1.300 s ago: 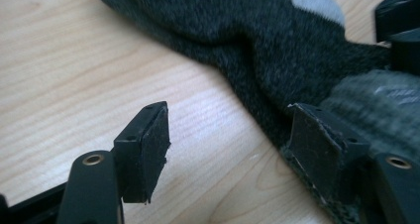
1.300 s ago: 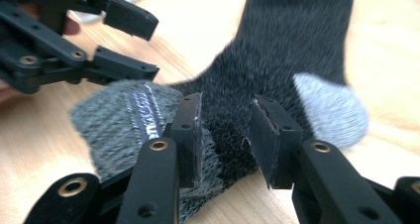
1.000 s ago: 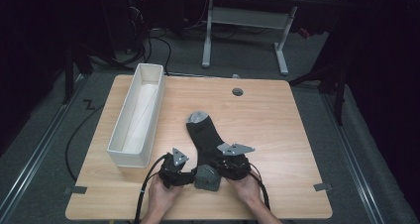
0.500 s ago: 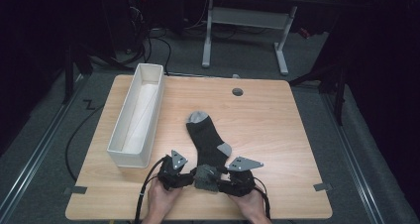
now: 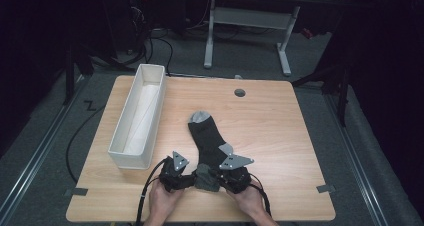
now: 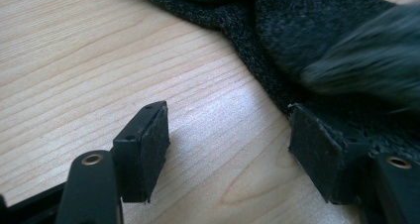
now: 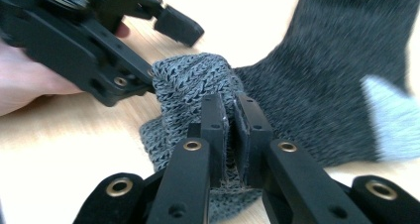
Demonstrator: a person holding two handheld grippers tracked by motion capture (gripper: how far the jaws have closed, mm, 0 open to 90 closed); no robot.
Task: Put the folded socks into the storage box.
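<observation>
Sock [image 5: 207,136], one dark grey, lies on the worktop [image 5: 280,131] beside one white bin [image 5: 137,117]; right gripper [image 7: 229,116] fingers have just closed pinching its cuff, left gripper [image 6: 228,149] fingers spread.

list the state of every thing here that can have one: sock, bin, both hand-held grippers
sock: lying flat on the table, toe pointing away, cuff end bunched up and lifted at the near end
white bin: upright on the table, apart from the sock
left hand-held gripper: open, jaws wide, one pad at the sock's edge, nothing pinched
right hand-held gripper: jaws just closed, shut on the sock's cuff fabric
</observation>
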